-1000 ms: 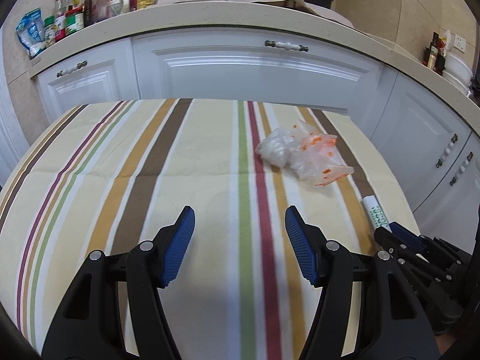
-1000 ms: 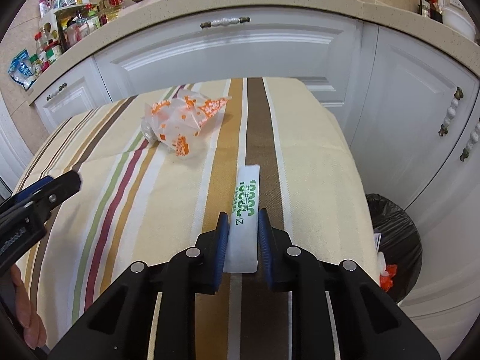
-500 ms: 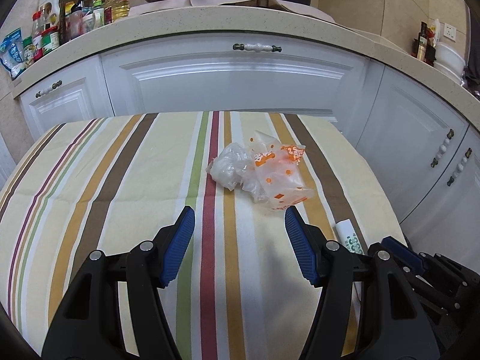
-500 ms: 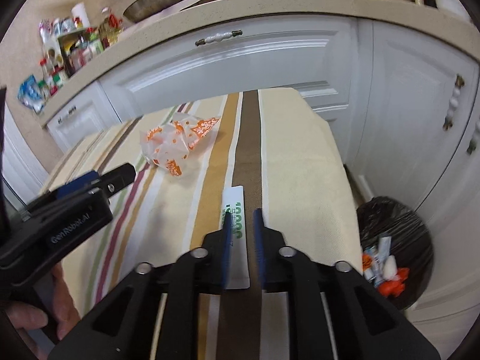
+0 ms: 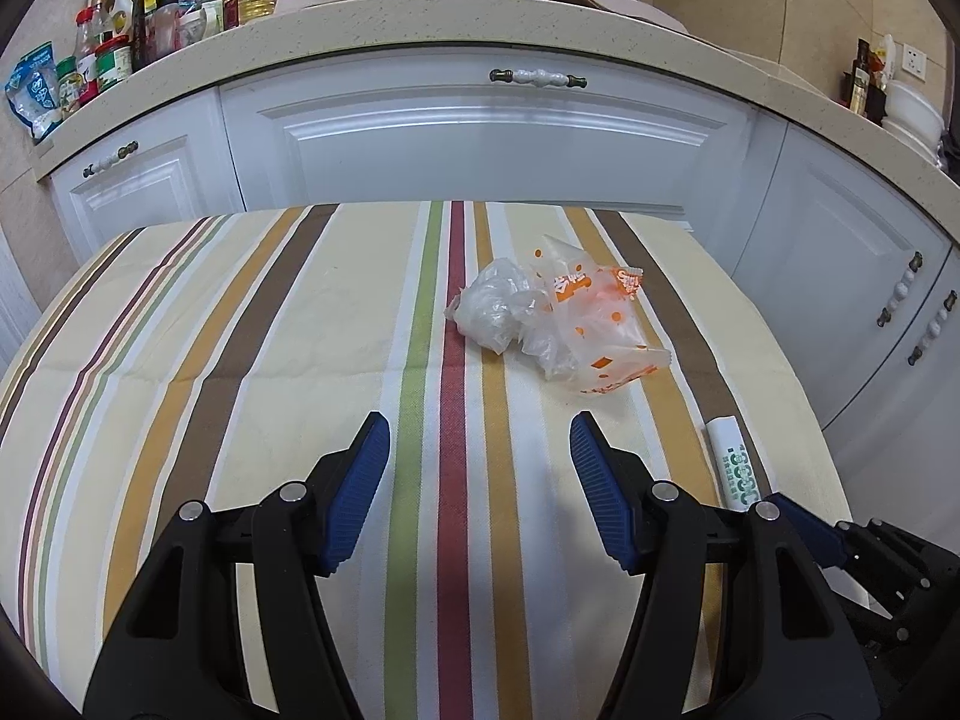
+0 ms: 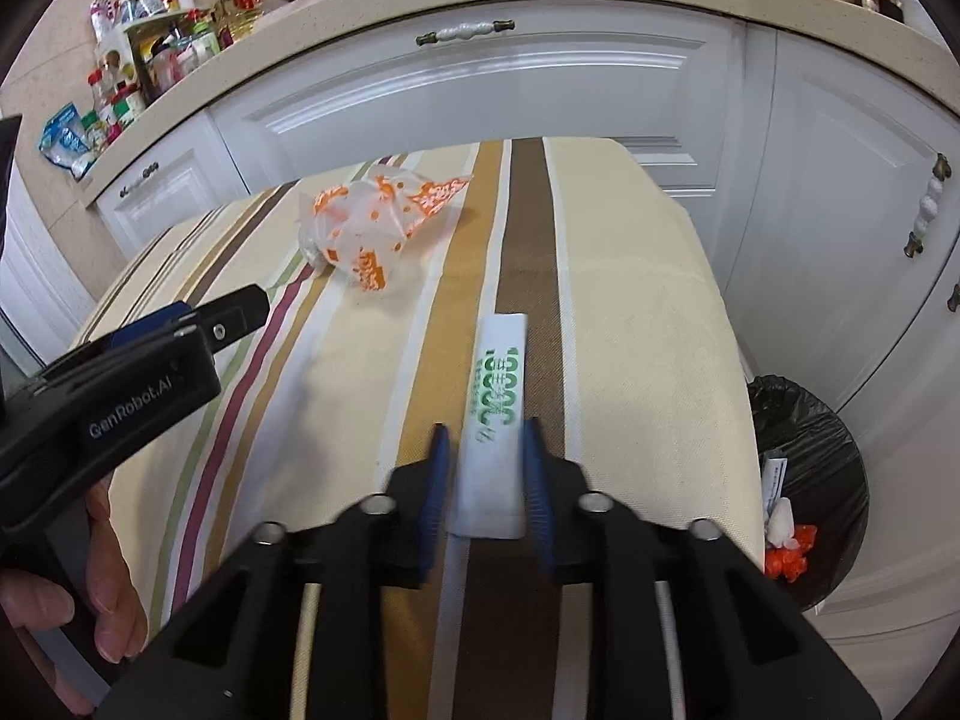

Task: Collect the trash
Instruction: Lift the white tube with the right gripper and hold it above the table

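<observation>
A white paper sleeve with green print lies flat on the striped tablecloth. My right gripper straddles its near end, jaws closing, blue pads against its two long edges. The sleeve also shows at the right of the left wrist view, with the right gripper behind it. Crumpled clear plastic bags with orange print lie ahead and slightly right of my left gripper, which hovers open over the cloth with nothing between its fingers. The bags sit far left of the sleeve.
A bin with a black liner stands on the floor past the table's right edge, with scraps in it. White cabinets and a countertop with jars and bottles run behind the table. A hand holds the left gripper.
The left gripper has shifted toward the bags, which now sit nearer the middle of its view. The right gripper has stayed over the sleeve, tilting slightly.
</observation>
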A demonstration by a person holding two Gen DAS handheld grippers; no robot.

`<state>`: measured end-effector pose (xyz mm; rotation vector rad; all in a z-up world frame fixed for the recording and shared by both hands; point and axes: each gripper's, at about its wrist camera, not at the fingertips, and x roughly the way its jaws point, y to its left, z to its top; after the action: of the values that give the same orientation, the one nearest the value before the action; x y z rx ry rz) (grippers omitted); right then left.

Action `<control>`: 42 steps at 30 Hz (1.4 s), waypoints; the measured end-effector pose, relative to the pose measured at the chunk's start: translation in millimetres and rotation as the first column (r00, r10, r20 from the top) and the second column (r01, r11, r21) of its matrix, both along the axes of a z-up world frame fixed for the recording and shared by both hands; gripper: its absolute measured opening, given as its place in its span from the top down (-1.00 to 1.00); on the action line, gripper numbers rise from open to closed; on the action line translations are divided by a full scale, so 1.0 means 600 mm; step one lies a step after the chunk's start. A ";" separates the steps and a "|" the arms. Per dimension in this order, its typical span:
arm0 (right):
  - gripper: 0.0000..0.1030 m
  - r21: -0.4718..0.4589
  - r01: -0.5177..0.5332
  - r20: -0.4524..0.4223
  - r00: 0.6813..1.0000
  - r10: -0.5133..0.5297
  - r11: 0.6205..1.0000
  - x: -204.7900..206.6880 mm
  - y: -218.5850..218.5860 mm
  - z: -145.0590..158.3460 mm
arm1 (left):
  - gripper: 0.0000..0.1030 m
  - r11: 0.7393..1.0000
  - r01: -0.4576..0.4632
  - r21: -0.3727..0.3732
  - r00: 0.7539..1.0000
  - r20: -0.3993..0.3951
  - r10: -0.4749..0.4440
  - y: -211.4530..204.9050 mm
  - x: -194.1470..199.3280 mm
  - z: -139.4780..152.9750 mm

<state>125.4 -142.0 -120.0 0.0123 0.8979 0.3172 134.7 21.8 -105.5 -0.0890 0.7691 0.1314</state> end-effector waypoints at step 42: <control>0.59 -0.063 -0.026 0.013 1.000 0.027 0.998 -0.025 0.012 -0.002 | -0.18 1.000 -0.015 0.007 0.998 -0.057 0.015 0.045 -0.051 -0.018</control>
<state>110.4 -134.6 -120.9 -0.0598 0.8944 0.3132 104.0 48.6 -116.3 -0.0854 0.8251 0.1513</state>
